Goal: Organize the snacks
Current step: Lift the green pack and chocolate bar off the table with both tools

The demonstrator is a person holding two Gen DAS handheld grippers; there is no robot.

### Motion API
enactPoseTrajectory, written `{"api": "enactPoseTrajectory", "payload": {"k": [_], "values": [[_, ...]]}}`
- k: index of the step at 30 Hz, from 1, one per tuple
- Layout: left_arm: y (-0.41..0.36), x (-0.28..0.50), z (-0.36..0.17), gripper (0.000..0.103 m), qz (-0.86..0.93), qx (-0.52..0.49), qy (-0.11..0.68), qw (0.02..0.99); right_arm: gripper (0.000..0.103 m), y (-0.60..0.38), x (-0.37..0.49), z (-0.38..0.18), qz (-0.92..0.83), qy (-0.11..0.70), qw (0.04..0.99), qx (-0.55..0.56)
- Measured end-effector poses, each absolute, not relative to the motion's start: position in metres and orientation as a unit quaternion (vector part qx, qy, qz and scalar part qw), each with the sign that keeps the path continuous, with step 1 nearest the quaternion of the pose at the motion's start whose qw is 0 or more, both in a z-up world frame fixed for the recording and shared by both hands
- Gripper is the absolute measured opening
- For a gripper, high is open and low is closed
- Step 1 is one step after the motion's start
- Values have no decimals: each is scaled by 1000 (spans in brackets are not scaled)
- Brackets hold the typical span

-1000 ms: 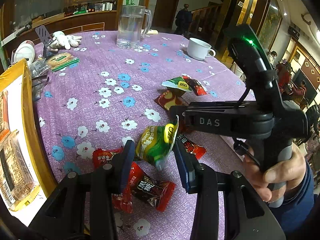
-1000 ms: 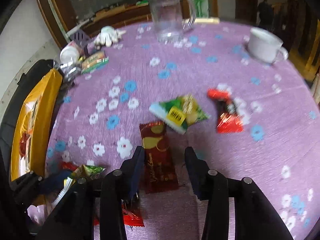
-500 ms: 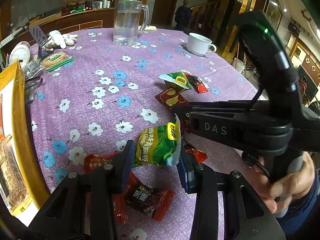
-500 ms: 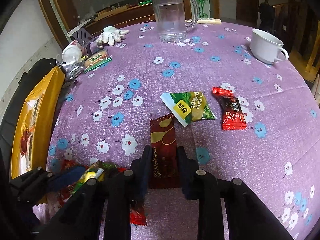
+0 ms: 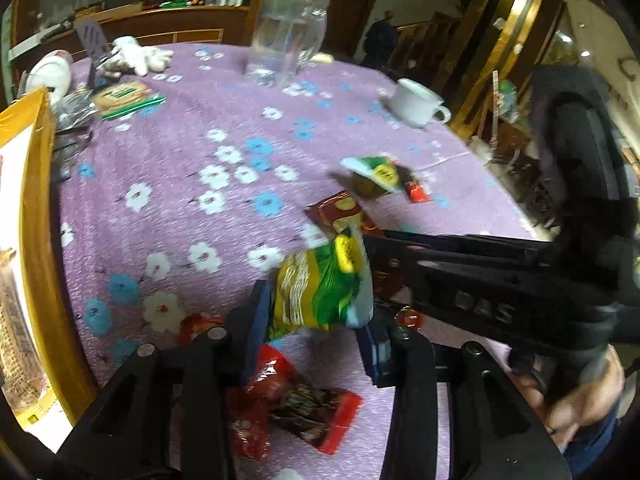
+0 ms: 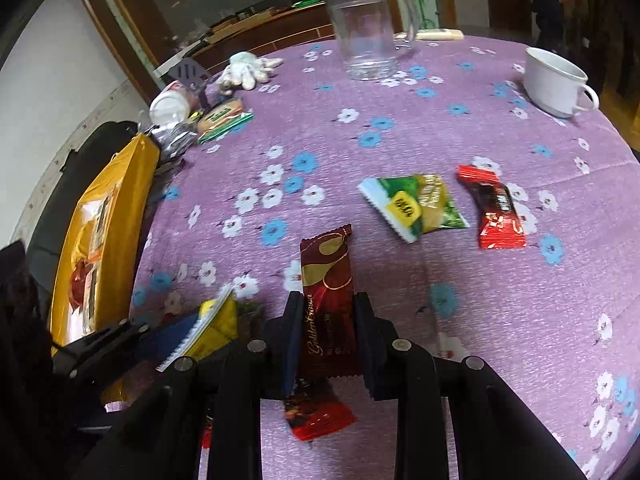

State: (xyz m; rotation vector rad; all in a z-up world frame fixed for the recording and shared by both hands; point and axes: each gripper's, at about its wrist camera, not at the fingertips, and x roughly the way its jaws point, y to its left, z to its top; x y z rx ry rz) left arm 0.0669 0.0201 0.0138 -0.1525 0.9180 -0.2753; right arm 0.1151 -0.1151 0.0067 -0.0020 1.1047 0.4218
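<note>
Both grippers loaded: left gripper (image 5: 312, 312), jaws just eased, clamps green pack (image 5: 320, 292); right gripper (image 6: 326, 332) pinches brown bar (image 6: 328, 300) above table (image 6: 500, 320). Several snacks lie loose; sorting barely begun.

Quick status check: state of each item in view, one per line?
left hand-held gripper: jaws have just been opening a little, green pea packet between them, lifted
right hand-held gripper: shut on dark red wafer bar
second green packet: flat on the cloth, loose
red candy: flat, loose
glass mug: upright
white cup: upright
yellow bag: at table's left edge
</note>
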Motion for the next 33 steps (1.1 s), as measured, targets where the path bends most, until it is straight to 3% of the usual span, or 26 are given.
{"api": "enactPoseTrajectory", "payload": {"k": [4, 5, 6, 33], "values": [[19, 66, 12, 39, -122, -57, 441, 887, 27, -108, 110, 9, 226, 521, 823, 5], [18, 65, 12, 26, -121, -56, 440, 888, 26, -107, 110, 9, 232, 521, 821, 9], [18, 65, 11, 23, -118, -54, 441, 888, 26, -106, 109, 9, 240, 522, 818, 14], [55, 44, 45, 22, -60, -89, 365, 925, 26, -97, 77, 56, 307, 424, 851, 37]]}}
